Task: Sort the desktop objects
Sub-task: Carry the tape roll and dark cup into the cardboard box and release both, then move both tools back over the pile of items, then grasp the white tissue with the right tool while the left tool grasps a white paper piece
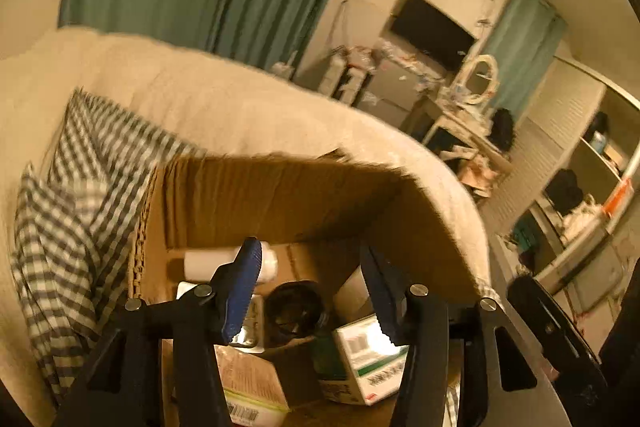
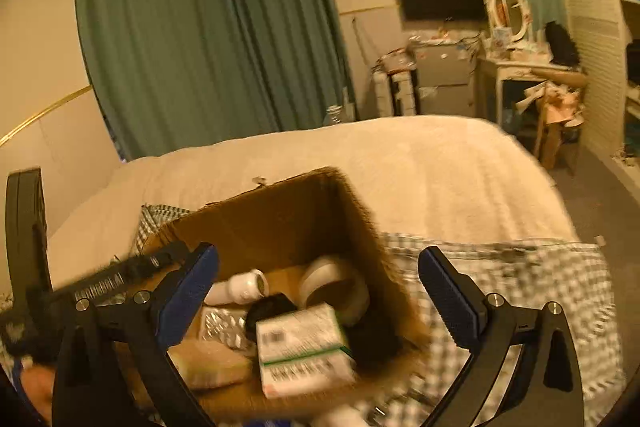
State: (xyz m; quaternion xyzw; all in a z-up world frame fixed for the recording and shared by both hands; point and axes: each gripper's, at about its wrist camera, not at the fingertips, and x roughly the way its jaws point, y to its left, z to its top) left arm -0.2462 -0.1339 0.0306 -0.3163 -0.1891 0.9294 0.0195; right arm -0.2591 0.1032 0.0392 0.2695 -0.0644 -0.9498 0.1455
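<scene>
Matt corrugated cardboard box (image 2: 280, 211) on checked cloth (image 2: 520, 279) – inside, a glossy white plastic bottle (image 2: 240, 287).

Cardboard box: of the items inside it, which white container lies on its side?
The small white bottle near the box's back wall; it lies flat, mouth sideways.

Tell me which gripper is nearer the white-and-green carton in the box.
Left, it seems. The left gripper hangs open right above the white-and-green carton; the right gripper, also open, views that carton from further back.
</scene>
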